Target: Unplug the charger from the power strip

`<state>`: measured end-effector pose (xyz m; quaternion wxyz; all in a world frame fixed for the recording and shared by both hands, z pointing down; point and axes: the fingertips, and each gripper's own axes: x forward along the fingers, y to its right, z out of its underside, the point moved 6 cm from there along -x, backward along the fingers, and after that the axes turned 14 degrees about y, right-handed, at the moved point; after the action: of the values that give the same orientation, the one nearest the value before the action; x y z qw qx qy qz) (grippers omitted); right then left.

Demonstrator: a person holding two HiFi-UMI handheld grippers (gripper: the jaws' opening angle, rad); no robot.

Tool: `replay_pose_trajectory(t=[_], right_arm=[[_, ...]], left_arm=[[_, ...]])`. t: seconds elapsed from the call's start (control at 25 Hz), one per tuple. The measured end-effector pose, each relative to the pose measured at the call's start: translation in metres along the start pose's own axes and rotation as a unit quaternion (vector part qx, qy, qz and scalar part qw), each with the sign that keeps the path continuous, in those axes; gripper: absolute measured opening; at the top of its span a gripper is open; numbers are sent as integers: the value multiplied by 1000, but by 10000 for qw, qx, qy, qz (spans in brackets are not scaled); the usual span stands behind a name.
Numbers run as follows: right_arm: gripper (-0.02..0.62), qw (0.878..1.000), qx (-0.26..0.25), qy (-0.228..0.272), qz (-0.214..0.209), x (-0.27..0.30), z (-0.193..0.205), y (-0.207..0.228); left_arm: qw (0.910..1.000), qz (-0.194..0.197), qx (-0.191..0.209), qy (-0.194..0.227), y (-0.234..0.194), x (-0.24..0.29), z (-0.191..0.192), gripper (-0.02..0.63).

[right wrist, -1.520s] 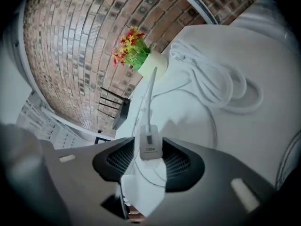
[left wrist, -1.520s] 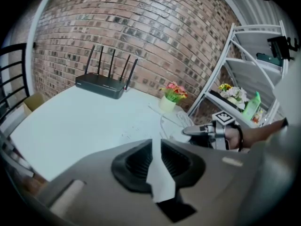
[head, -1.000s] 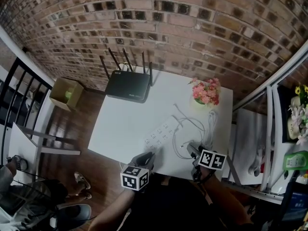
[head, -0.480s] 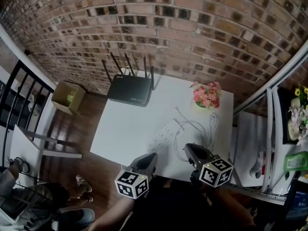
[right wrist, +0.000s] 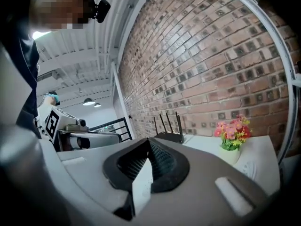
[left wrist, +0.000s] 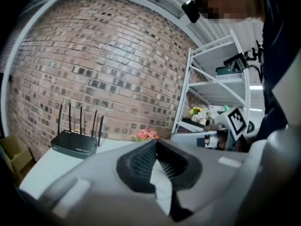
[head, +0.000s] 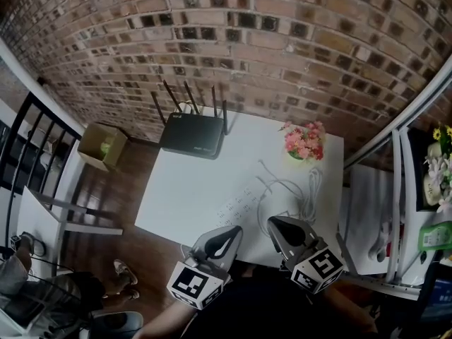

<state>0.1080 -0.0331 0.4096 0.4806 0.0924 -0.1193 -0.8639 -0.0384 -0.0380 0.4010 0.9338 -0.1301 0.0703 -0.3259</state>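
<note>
The white power strip lies flat on the white table, partly behind my raised grippers. A white cable lies in loops just right of it; I cannot pick out the charger's body. My left gripper and right gripper hang high over the table's near edge, side by side, pointing about level toward the brick wall. In the left gripper view the left gripper has its jaws shut with nothing between them. The right gripper is likewise shut and empty.
A black router with upright antennas stands at the table's far left. A pot of pink flowers sits at the far right corner. A cardboard box is on the floor at the left, a white shelf unit at the right.
Both grippers have risen from the table's near edge toward the camera and look larger. The right one was down by the cable loop, and its marker cube has rolled.
</note>
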Motion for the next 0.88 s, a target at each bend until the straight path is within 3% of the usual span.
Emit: replay_pose_trajectory(t=[0.28,0.48,0.76,0.88], right_arm=[[11,9998,128,-84,159,-6,0,-2],[11,9994,160,237,206,-9,0,5],[11,9996,131,-23,259,-10,0,1],[11,9994,148,140,287,-11,1,4]], left_arm=[[9998,-44,-84,-148,-1,-1,10,6],[9998,-45,-110,-187,-1,1,15,6],[9997,23,-145,-178,1,0,22,6],[9998,4,-138,-174,0,-2,22,6]])
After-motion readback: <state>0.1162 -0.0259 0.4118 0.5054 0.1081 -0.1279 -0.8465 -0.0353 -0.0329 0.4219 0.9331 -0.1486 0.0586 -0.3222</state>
